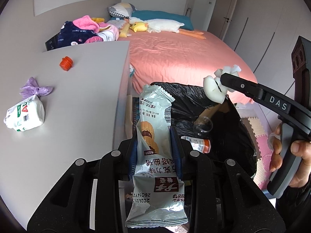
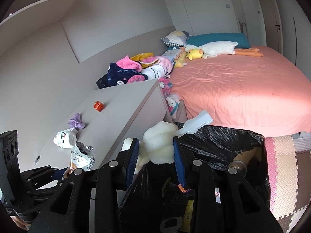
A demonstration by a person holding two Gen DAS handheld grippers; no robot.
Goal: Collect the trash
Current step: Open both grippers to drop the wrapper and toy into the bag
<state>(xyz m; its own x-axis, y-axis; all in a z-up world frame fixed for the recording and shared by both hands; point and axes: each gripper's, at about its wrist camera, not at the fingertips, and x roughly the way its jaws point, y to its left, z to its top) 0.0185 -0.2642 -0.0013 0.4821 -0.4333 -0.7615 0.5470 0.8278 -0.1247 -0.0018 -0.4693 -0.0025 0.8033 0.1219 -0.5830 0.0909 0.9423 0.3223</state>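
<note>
My left gripper (image 1: 153, 137) is shut on a pale blue biscuit wrapper (image 1: 153, 128) and holds it over the edge between the grey table (image 1: 77, 101) and the black trash bag (image 1: 219, 128). My right gripper (image 2: 156, 145) is shut on a white foam piece (image 2: 160, 143) with a small clear plastic vial (image 2: 196, 125) against it, above the bag (image 2: 223, 141). In the left wrist view the right gripper (image 1: 221, 85) holds the foam (image 1: 213, 91) over the bag's far rim. On the table lie a white milk bottle (image 1: 25, 116), a purple crumpled bag (image 1: 35, 90) and an orange cap (image 1: 66, 63).
The bag holds a clear jar (image 1: 203, 127) and a small orange-capped bottle (image 1: 200, 144). A pink bed (image 1: 184, 58) with plush toys and clothes lies behind. Foam floor mats (image 2: 283, 165) are at the right. The left gripper and wrapper show at the lower left (image 2: 81, 159).
</note>
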